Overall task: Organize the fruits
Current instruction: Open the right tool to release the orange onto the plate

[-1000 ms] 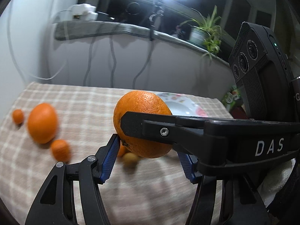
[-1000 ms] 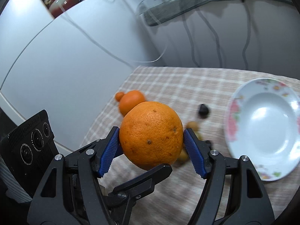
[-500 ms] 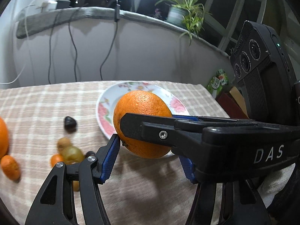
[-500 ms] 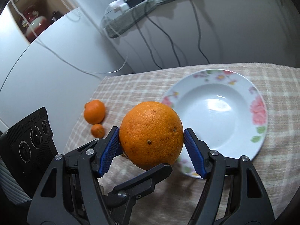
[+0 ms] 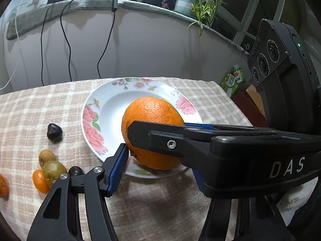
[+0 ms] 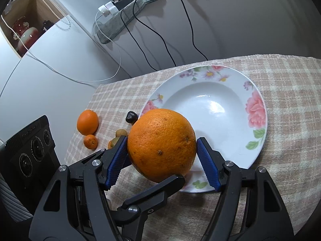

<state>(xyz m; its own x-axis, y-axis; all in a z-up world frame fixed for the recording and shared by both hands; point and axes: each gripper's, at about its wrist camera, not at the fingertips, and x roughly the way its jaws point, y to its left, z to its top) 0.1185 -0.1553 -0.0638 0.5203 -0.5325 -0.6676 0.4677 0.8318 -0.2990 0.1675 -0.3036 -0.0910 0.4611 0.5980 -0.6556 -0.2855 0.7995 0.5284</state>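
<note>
Orange (image 6: 161,144) gripped by both claws — above the plate's (image 6: 256,108) near rim.
Right claw (image 6: 162,156) squeezed its sides; left claw (image 5: 158,160) also clamped it.

Table w/ beige checked cloth (image 6: 280,100) is carrying everything. Floral plate (image 6: 256,108) is sitting on it near the far edge, toward the right-hand side. Dark fruit (image 5: 54,132) is lying just left of the plate. Nearer the front, two brownish-green fruits (image 5: 52,167), a small orange one (image 5: 39,181) and another dark one (image 5: 75,170) are clustering, touching. Mandarin (image 6: 87,122) and a smaller one (image 6: 90,141) are resting by the left edge.
</note>
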